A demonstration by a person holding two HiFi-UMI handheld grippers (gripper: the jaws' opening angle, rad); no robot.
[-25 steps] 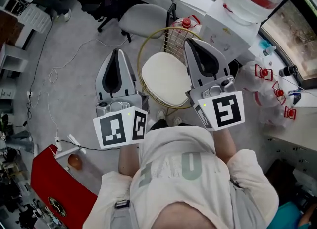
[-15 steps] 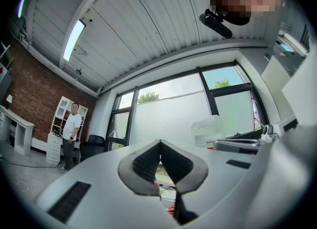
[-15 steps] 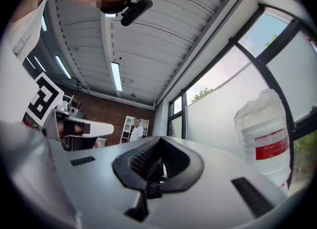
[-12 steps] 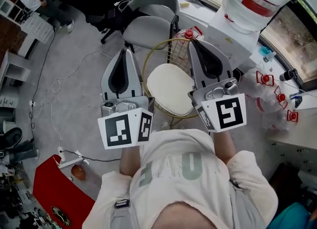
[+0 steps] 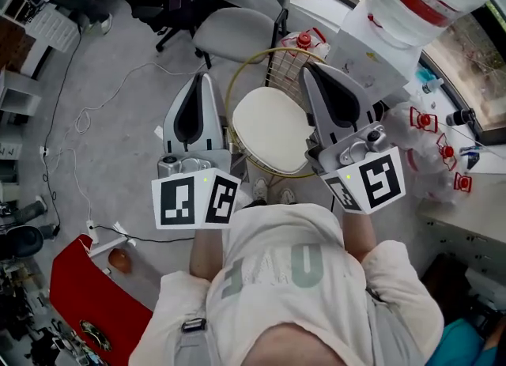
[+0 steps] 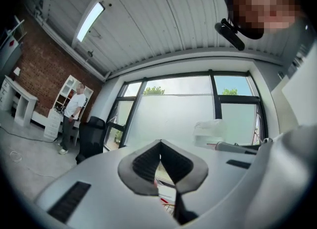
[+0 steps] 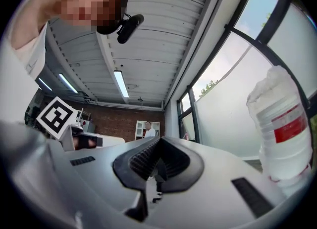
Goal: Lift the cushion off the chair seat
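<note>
Far left in the head view: left gripper (image 5: 204,80), clenched tip to tip, grasping nothing. Hangs just outside the round frame of the chair (image 5: 285,72), beside it rather than over it. Points away across the room instead of down. Looks out, in the left gripper view, on windows and ceiling, with no seat in sight.

Middle: cushion (image 5: 273,129), cream, lying flat on the chair seat and filling the frame, not yet lifted. Close to round, so no long axis worth choosing; any edge serves as well as another. Lies between the two grippers and, by the look of it, below both.

Right: right gripper (image 5: 310,68), likewise clenched on itself and empty, pads meeting at the tips in the right gripper view. Overlaps the cushion's right edge as seen from above, so probably the nearer of the two, though only by a little. Aims, like its partner, at glass and ceiling rather than at the seat.

Judging from this: calls for tipping both noses downward and parting the jaws before any grip. Favours a descent onto opposite edges, left gripper to the left edge, right gripper to the right one. Risks dragging the cushion sideways off the frame with a one-sided pinch.
</note>
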